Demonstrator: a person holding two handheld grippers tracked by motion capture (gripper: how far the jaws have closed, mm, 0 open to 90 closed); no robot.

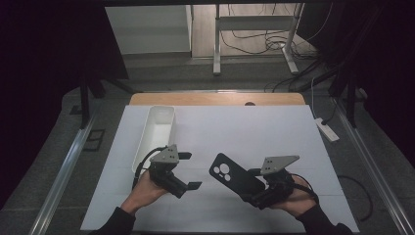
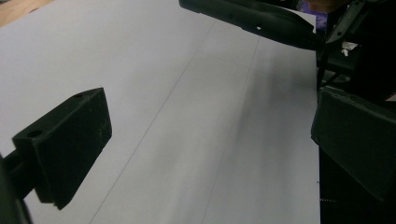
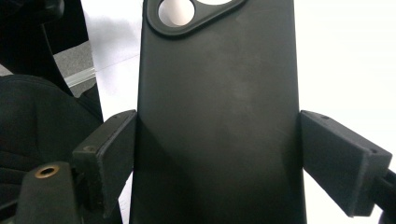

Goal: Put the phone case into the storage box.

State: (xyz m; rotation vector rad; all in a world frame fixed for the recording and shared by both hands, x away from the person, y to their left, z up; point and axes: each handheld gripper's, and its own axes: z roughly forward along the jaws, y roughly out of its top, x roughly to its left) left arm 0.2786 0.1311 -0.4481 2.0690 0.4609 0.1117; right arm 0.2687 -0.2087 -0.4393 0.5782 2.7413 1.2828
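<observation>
A black phone case point(image 1: 234, 176) with round camera cut-outs is held just above the white table cover, cut-out end pointing far-left. My right gripper point(image 1: 253, 186) is shut on its long edges near the lower end. In the right gripper view both pads press the sides of the case point(image 3: 217, 107), between the jaws of the right gripper point(image 3: 217, 156). My left gripper point(image 1: 190, 171) stands open to the left of the case, jaws wide with nothing between them. The left gripper view shows its jaws point(image 2: 210, 149) over bare white cover, with the case point(image 2: 252, 18) beyond at the top.
A long white tray point(image 1: 172, 128) lies at the left of the white cover point(image 1: 254, 132), just beyond my left gripper. The wooden table edge point(image 1: 215, 99) runs along the far side. A power strip point(image 1: 327, 129) lies on the floor to the right.
</observation>
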